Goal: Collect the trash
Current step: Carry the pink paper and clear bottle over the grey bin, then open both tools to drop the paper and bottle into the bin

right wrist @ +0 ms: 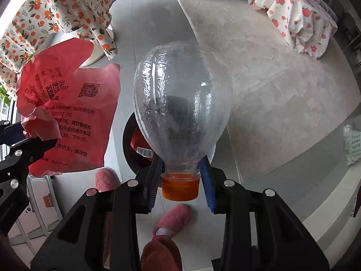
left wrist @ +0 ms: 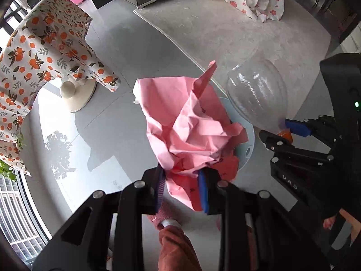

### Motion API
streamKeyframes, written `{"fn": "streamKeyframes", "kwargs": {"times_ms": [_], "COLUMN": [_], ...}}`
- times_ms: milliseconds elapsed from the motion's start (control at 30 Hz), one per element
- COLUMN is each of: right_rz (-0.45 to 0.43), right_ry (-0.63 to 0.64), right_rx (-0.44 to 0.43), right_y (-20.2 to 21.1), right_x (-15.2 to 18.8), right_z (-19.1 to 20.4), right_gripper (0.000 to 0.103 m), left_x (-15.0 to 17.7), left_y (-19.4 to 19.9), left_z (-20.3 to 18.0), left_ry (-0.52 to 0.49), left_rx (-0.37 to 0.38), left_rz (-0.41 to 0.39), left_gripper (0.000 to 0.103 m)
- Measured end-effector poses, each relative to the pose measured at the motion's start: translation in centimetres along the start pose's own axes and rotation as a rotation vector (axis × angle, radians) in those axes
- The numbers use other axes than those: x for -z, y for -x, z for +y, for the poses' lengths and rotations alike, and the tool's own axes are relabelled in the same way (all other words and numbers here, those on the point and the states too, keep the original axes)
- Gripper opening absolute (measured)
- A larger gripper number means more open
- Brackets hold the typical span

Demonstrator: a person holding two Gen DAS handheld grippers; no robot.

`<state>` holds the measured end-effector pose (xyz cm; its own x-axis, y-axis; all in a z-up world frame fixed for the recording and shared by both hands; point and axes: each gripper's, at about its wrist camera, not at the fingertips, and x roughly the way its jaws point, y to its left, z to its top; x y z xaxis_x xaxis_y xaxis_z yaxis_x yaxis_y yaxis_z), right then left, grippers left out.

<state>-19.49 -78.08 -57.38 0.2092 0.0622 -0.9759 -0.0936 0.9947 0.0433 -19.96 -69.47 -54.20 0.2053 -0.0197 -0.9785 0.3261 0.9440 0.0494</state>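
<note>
Drop-off step: left gripper [left wrist: 182, 187] clenches the crumpled pink paper [left wrist: 187, 126]; right gripper [right wrist: 180, 185], fingers loosened around the bottle [right wrist: 182, 103] neck, both over the bin [right wrist: 128, 135] at frame centre. Next, release both.

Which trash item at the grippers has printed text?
The crumpled pink paper clamped in the left gripper; the clear orange-capped bottle at the right gripper shows no label.
</note>
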Motion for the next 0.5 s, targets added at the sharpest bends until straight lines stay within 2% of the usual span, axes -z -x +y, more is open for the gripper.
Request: {"fn": "streamKeyframes", "kwargs": {"times_ms": [33,67,267,500], "right_rz": [-0.005,-0.008,0.012,0.035], "right_ry": [0.004,0.010,-0.002,-0.019], "right_rx": [-0.002,0.000,0.003,0.033], "right_y": [-0.7,-1.3,-2.6,-1.5], "right_x": [0.1,0.3,1.3,3.0], "right_z": [-0.1,-0.1,-1.3,-2.7], "right_gripper": [0.051,0.053,0.054,0.053], "left_x": [0.2,0.5,0.9,0.0], "left_y": [-0.8,-1.6,-3.3,-3.0], "left_z": [-0.3,-0.6,-1.6,-2.8], "left_ry": [-0.009,-0.016,-0.035,-0.032], "left_rx": [-0.008,-0.012,-0.012,0.014], "left_rz": [0.004,0.012,0.028,0.001], "left_gripper": [0.026,0.026,0.026,0.026]}}
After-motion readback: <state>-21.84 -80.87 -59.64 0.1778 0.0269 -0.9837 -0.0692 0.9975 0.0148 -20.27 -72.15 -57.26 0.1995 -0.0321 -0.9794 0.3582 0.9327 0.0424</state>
